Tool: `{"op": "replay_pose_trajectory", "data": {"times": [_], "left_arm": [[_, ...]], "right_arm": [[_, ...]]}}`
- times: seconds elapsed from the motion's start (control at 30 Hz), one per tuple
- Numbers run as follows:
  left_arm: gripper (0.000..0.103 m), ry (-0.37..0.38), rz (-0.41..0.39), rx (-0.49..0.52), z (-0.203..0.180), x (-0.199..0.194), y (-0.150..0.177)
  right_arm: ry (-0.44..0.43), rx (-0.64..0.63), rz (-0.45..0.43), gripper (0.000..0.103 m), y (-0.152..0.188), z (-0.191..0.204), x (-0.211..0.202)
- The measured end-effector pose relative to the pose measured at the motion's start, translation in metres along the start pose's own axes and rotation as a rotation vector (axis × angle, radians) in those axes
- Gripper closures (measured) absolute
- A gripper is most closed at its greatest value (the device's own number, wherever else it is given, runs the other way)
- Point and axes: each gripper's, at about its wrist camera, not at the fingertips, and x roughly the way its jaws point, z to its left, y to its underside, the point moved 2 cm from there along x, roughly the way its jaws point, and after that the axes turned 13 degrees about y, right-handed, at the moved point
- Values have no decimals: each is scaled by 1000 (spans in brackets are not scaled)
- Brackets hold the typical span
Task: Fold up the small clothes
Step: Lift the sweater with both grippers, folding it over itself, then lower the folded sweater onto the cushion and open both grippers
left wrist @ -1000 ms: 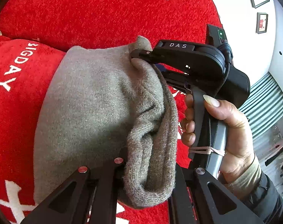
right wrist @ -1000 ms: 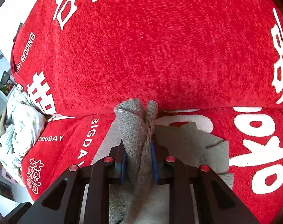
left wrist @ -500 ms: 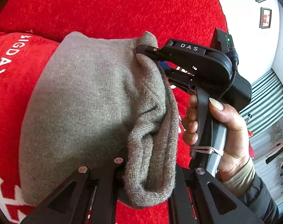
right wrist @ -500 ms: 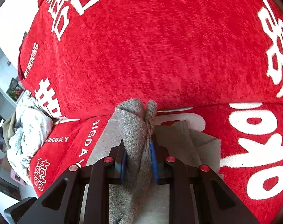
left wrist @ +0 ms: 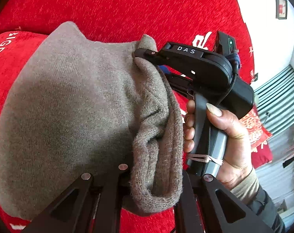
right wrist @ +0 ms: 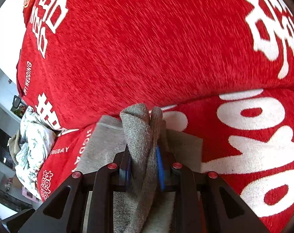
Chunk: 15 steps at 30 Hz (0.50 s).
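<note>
A grey-brown knitted garment (left wrist: pixel 73 112) hangs lifted over the red sofa. My left gripper (left wrist: pixel 152 176) is shut on its bunched ribbed edge at the bottom of the left wrist view. My right gripper (right wrist: pixel 144 161) is shut on another corner of the garment (right wrist: pixel 139 132), the cloth pinched between its blue pads. In the left wrist view the right gripper (left wrist: pixel 145 56) shows from the side, clamped on the garment's far corner. More of the garment (right wrist: pixel 100 143) drapes onto the seat below.
The red sofa cover (right wrist: pixel 147 48) with white lettering fills the background, backrest above and seat cushion (right wrist: pixel 253 136) below. A crumpled pale floral cloth (right wrist: pixel 32 141) lies at the sofa's left end. A red cushion (left wrist: pixel 257 134) sits far right.
Both grippers have risen and moved toward the sofa backrest with the garment held between them. More of the garment is off the seat. Both grips are unchanged.
</note>
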Motion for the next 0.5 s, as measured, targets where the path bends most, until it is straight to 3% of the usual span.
{"op": "replay_pose_trajectory", "data": {"times": [0.3,0.5], "left_arm": [[94,-155,-42,94,-14,9,1],[94,-238,-41,126,-20,24,7]], "right_arm": [[-38,3,15,80,3,-4,17],[-7,-12,31,79,4,-4,24]]}}
